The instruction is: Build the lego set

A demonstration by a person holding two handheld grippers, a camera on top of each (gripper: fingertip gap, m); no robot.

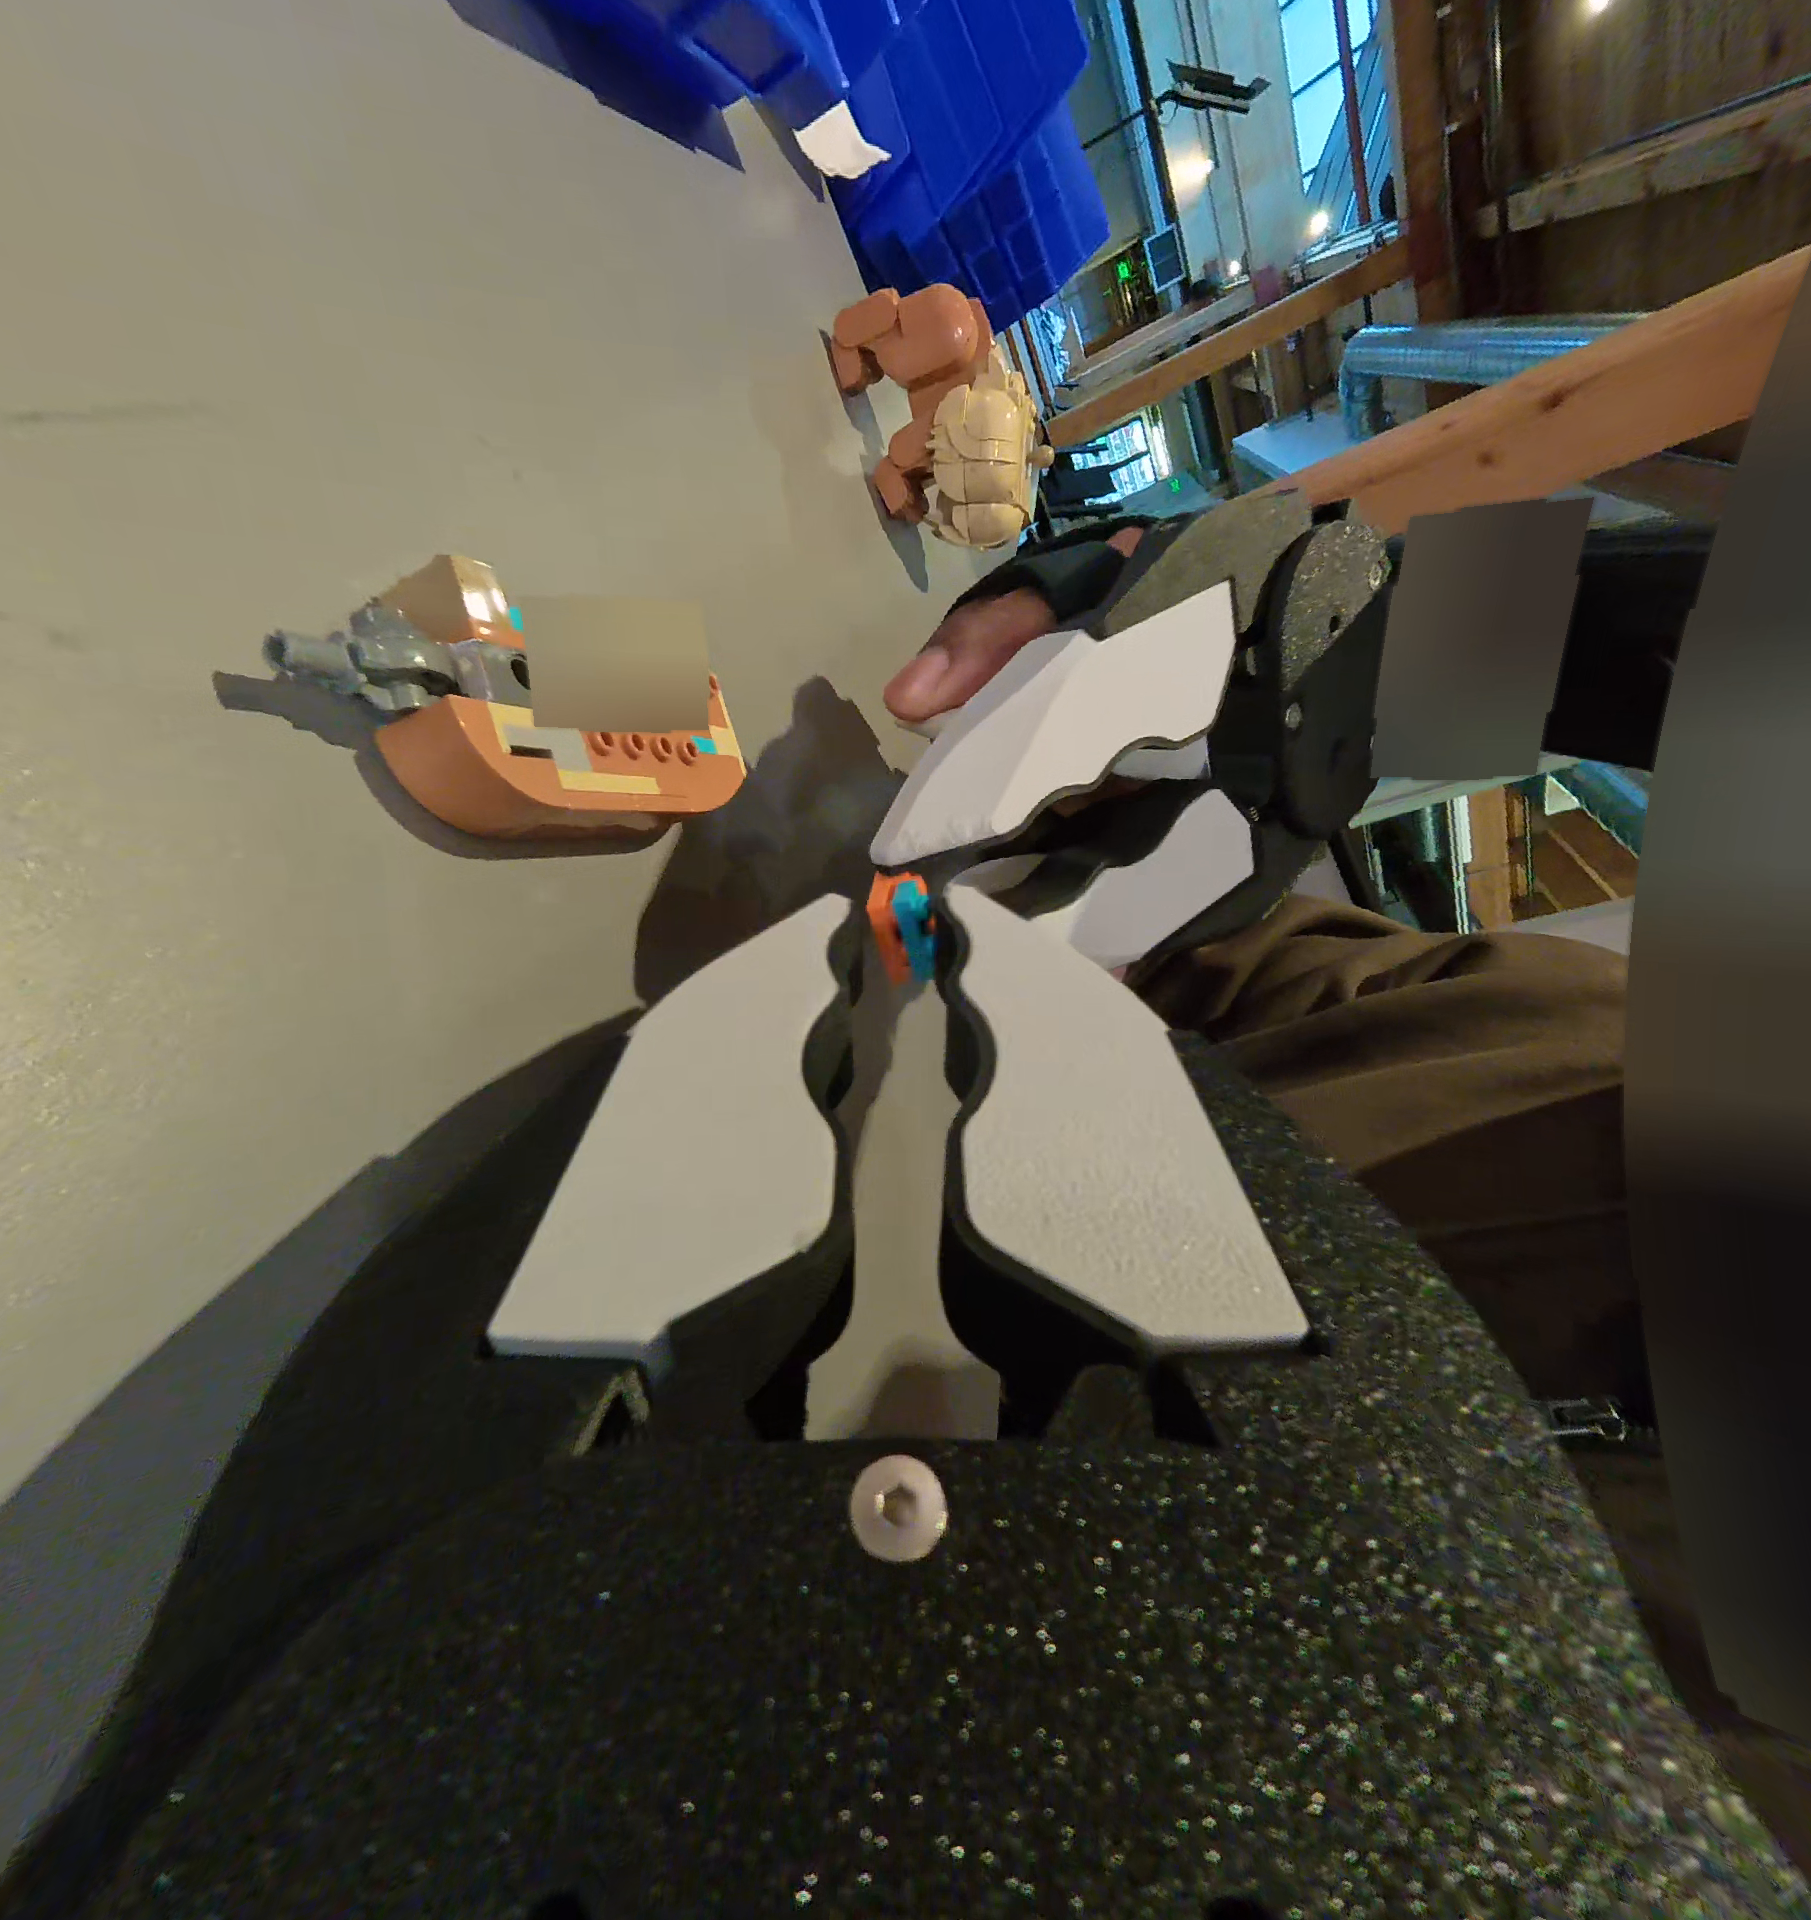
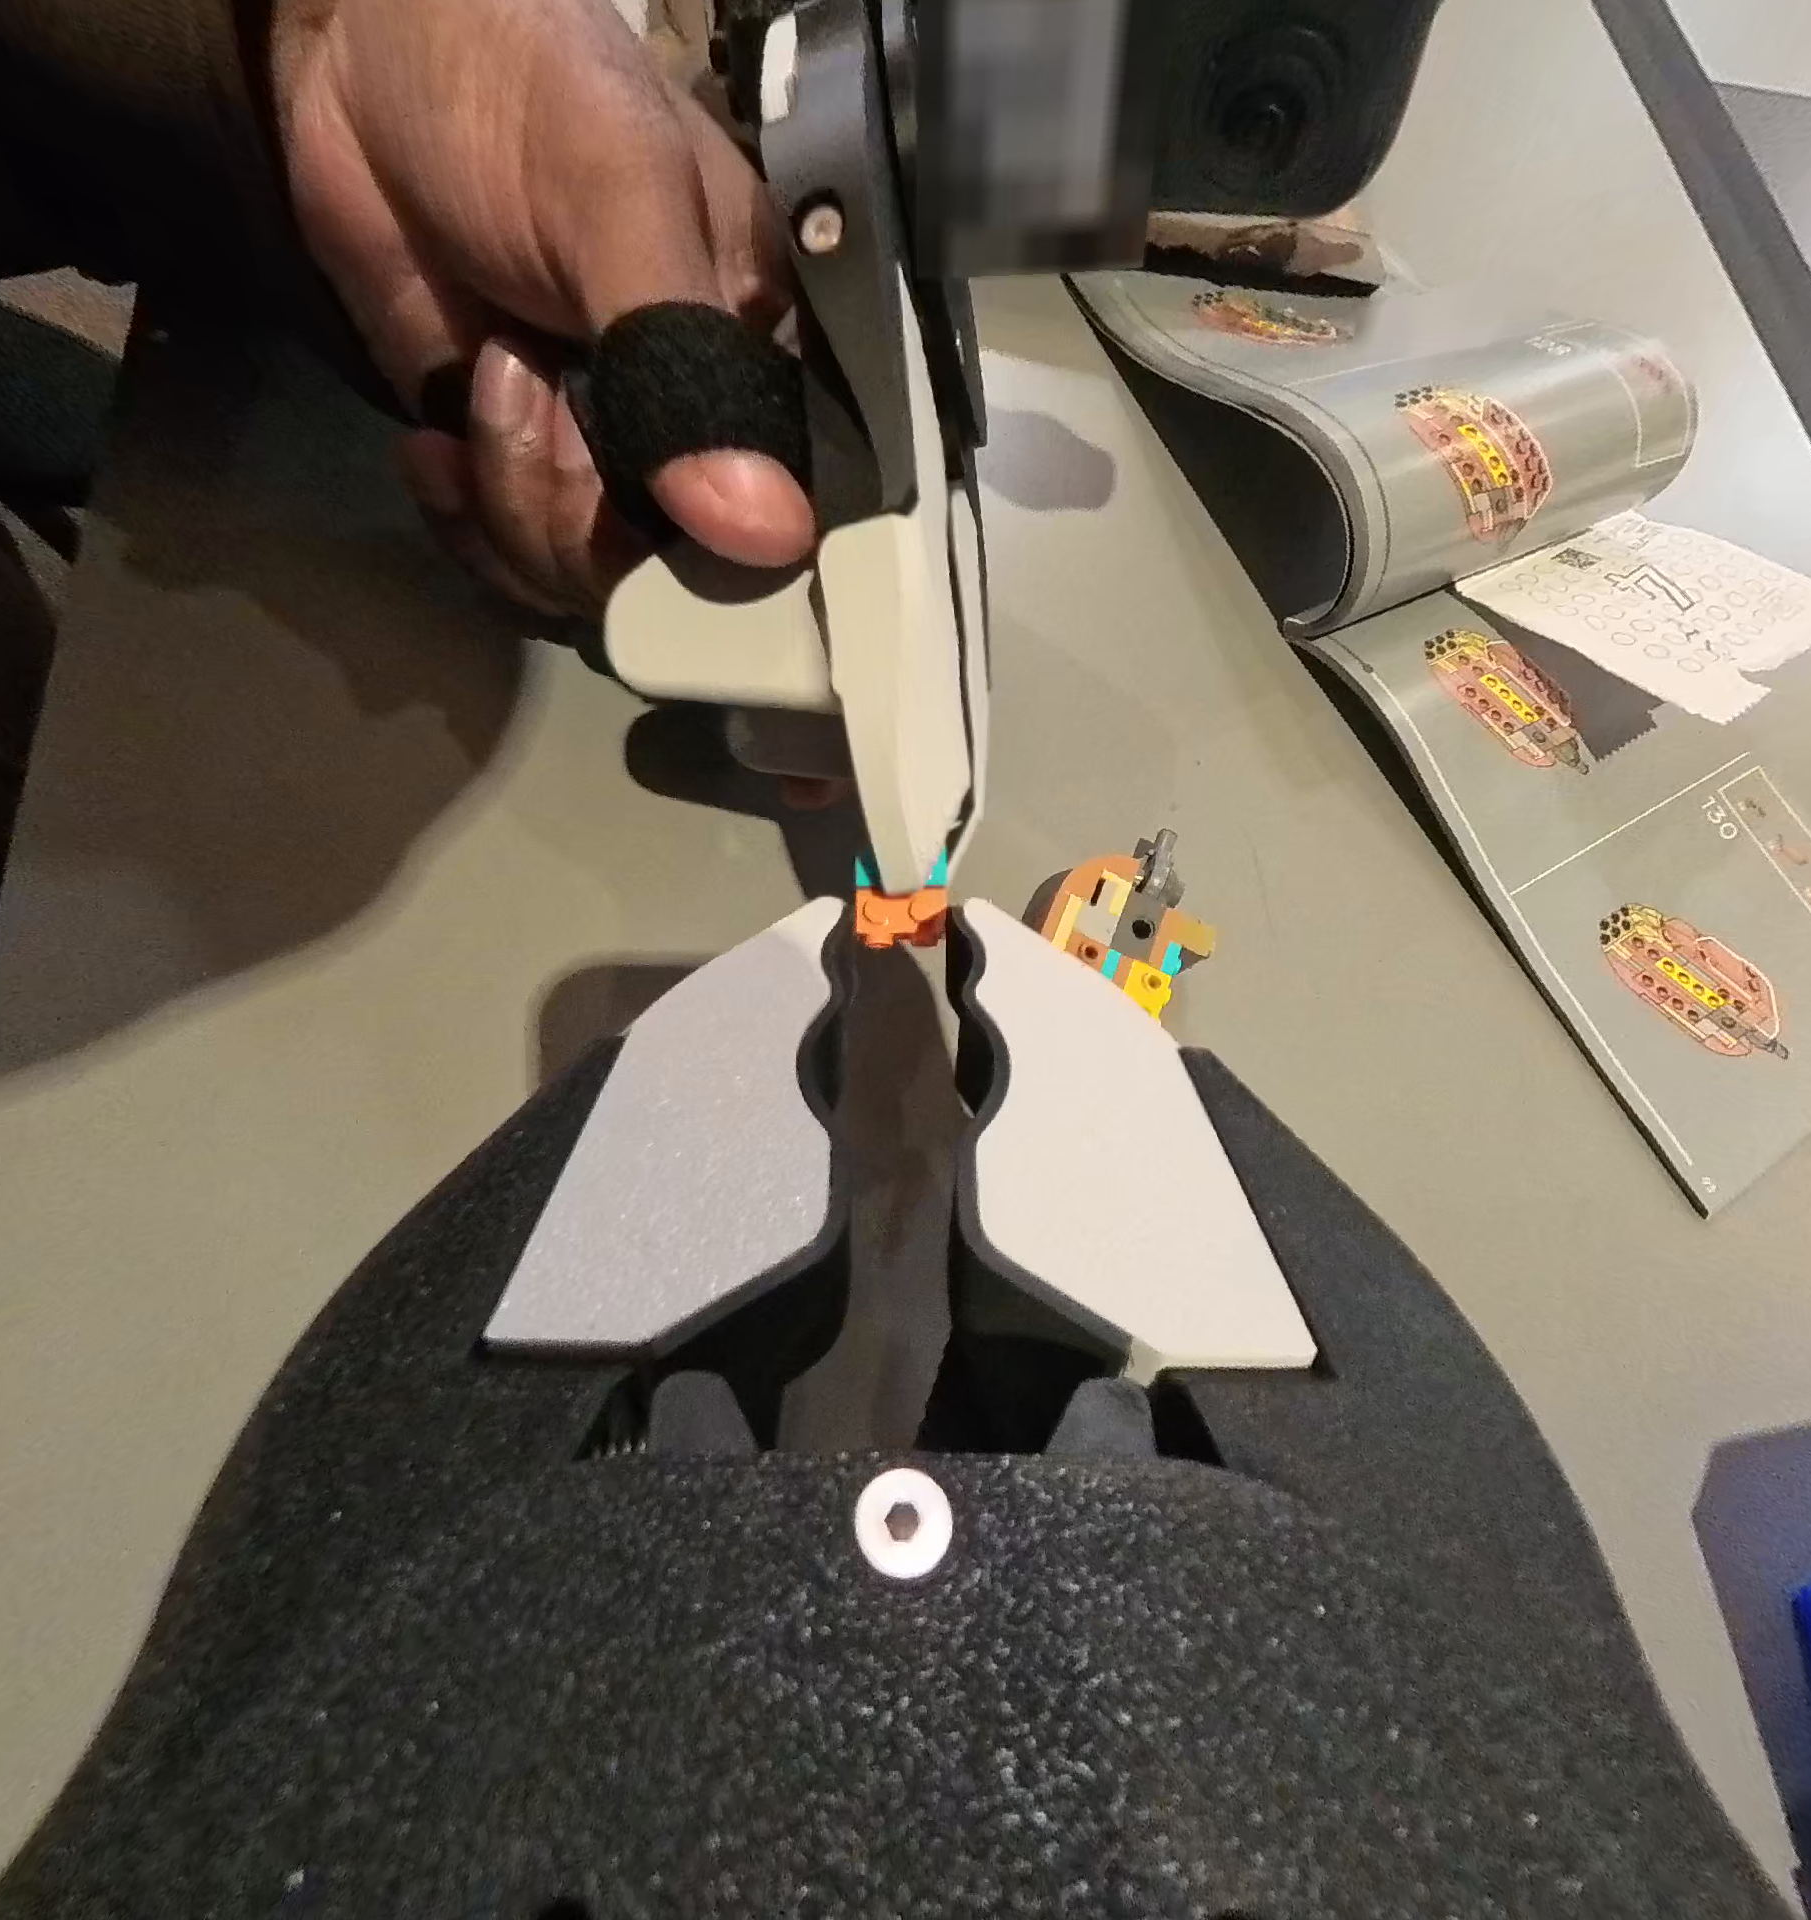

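Observation:
A small orange-and-teal Lego piece (image 1: 902,925) is pinched between both grippers above the grey table (image 1: 257,416). My left gripper (image 1: 896,920) is shut on it at its fingertips. In the right wrist view my right gripper (image 2: 898,923) is shut on the piece's orange plate (image 2: 896,921), and the left gripper comes down from above, its tips on the teal part (image 2: 937,860). A brown hull-shaped Lego build (image 1: 558,748) with a grey part at one end lies on the table; it also shows in the right wrist view (image 2: 1119,935), just past my right finger.
A brown-and-tan Lego figure (image 1: 942,416) stands by blue bins (image 1: 932,125) at the table's far side. An open instruction booklet (image 2: 1503,727) with a white sheet (image 2: 1659,613) on it lies to the right. A person's hands (image 2: 527,260) hold the grippers. Both grippers' tips are close together, under 4 cm apart. From either gripper's tips it is about 35 cm to the brown-and-tan Lego figure (image 1: 942,416).

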